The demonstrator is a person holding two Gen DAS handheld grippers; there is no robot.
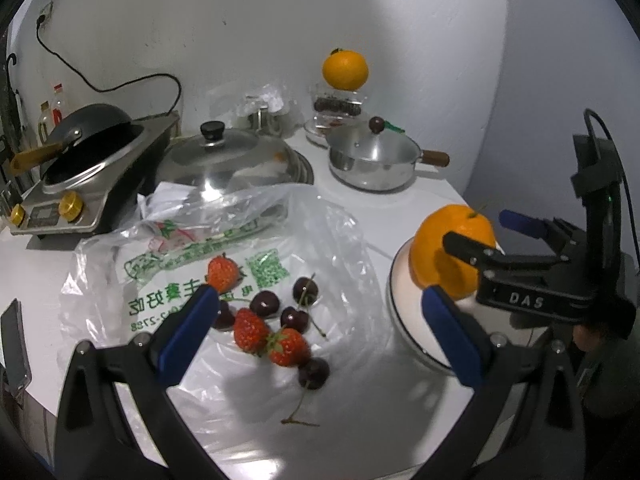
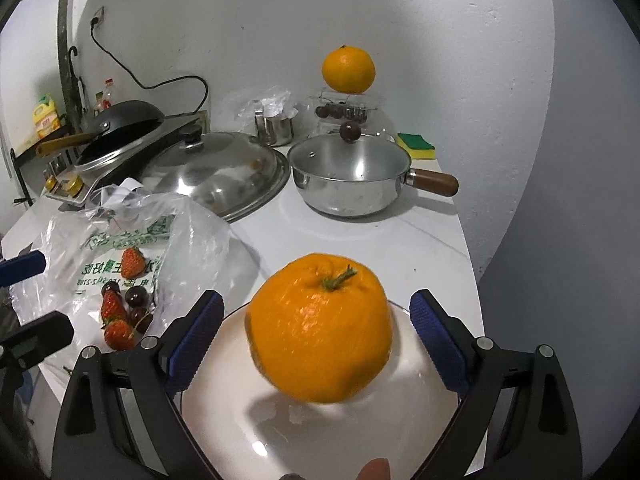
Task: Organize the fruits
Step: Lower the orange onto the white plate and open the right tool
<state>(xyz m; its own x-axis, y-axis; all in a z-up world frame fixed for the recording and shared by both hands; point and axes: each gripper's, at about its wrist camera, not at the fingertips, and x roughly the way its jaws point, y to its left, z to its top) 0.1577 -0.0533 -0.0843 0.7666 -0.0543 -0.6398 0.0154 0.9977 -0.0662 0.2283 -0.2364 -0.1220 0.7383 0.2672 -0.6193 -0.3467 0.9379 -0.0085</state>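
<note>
From the left wrist view, my left gripper hangs with its blue fingers spread wide and empty over the clear plastic bag flattened across the centre of the frame, a spread that looks sized for one small fruit. On the bag lie the strawberries and dark cherries, loose and close together, probably tipped out for sorting. At right of the frame the orange rests on the white plate, with my right gripper around it. A second orange sits atop a clear box at upper centre, beyond the steel pan. In the right wrist view, the right gripper brackets the orange at centre frame, its fingers parted with a visible gap on both sides, so nothing is gripped; I judge the fruit simply sits on the plate, already in its place. The bag and its berries lie at left of the frame, where the left gripper's fingers poke in at the edge. A reddish blur at bottom centre I cannot identify.
</note>
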